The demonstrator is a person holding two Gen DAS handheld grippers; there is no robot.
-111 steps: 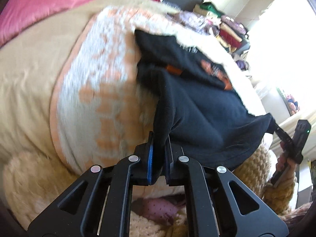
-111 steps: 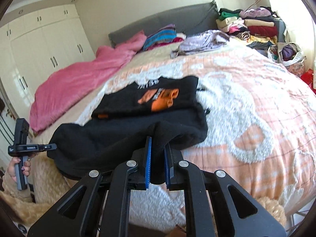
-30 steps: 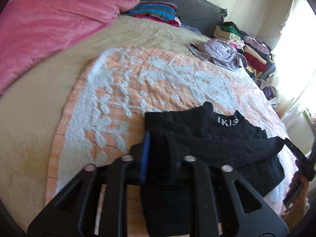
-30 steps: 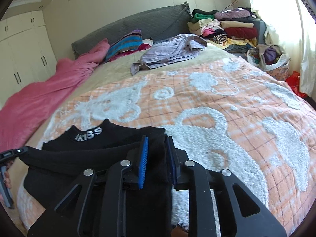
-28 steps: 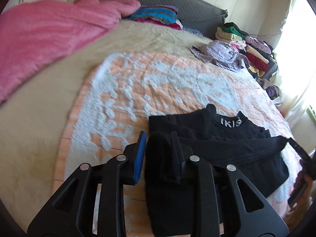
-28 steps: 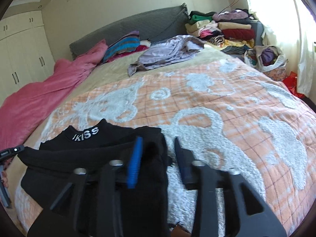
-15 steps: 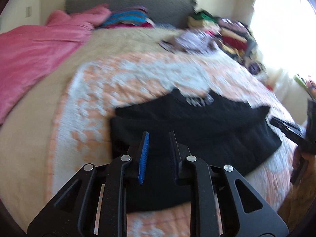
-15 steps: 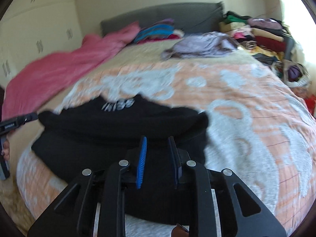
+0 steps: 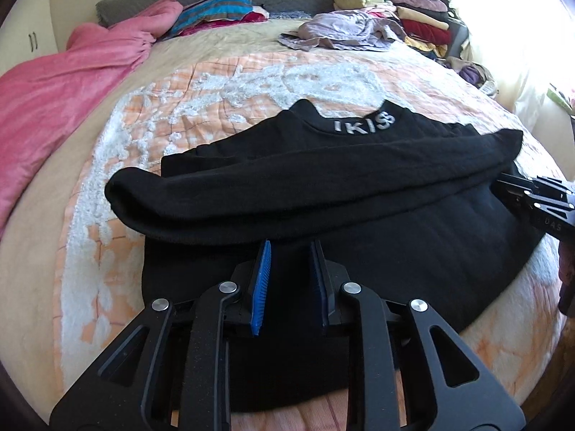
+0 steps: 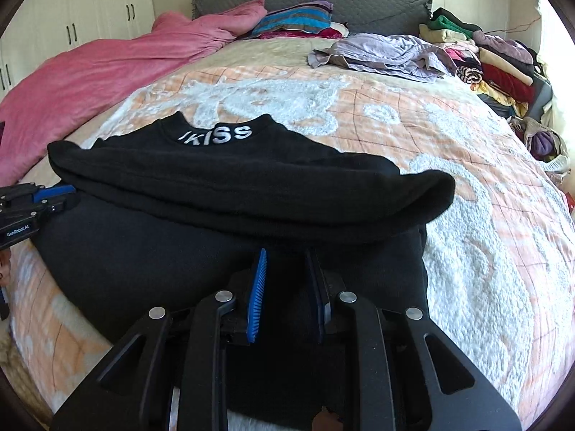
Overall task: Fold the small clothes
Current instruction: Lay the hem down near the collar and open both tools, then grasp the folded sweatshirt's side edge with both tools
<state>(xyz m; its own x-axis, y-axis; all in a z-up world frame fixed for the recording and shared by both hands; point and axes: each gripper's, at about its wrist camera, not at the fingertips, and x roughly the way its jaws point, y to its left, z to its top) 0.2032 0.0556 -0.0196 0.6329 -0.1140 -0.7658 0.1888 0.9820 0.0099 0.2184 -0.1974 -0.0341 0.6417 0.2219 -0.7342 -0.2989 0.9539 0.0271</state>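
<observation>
The black sweatshirt (image 9: pixel 323 194) lies on the peach-and-white bedspread (image 10: pixel 485 215) near the foot edge of the bed, neckband with white lettering toward the headboard, a rolled fold running across its width. Its long axis runs side to side, from one gripper to the other. The left gripper (image 9: pixel 289 280) hovers over the near half of the cloth by its left end, and the right gripper (image 10: pixel 285 287) does the same by the right end; each sits just short of the rolled fold, which lies straight ahead of both. Both pairs of jaws stand narrowly parted with nothing pinched; only dark fabric shows beneath the gap. Neither hand looks clearly nearer, so the next fold probably needs both together. Farther up the bed are a crumpled lilac garment (image 10: pixel 381 54), a pink blanket (image 9: pixel 64 82) along the left side, and stacked folded clothes (image 10: pixel 496 68) at the right edge. Nothing blocks the sweatshirt.
</observation>
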